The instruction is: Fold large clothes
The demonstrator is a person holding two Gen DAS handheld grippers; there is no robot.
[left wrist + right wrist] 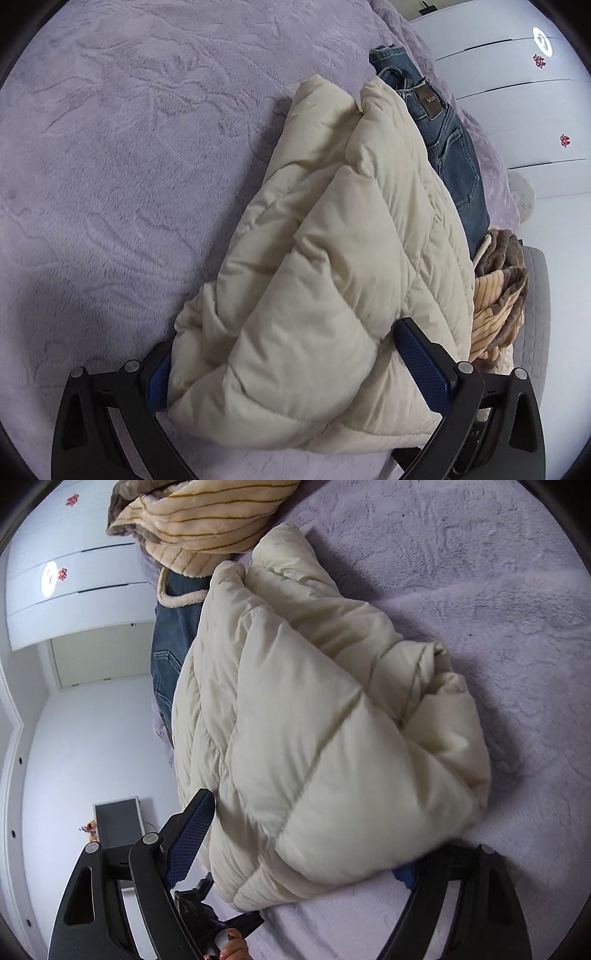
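A cream quilted puffer jacket [325, 258] lies bundled in thick folds on the lilac plush bed cover [110, 166]. My left gripper [291, 373] has its fingers spread wide on either side of the bundle's near end, pressing into it. In the right wrist view the same jacket [314, 720] fills the middle. My right gripper [295, 845] also straddles the bundle with wide fingers, the left pad [192, 838] against its side and the right pad mostly hidden under the fabric. The other gripper and a hand [229, 949] show below.
Folded blue jeans [450, 147] lie beyond the jacket near the bed edge. A tan striped fleece garment with brown lining [498, 291] sits beside them. White wardrobe doors [517, 92] stand past the bed. The lilac cover [498, 590] spreads to the other side.
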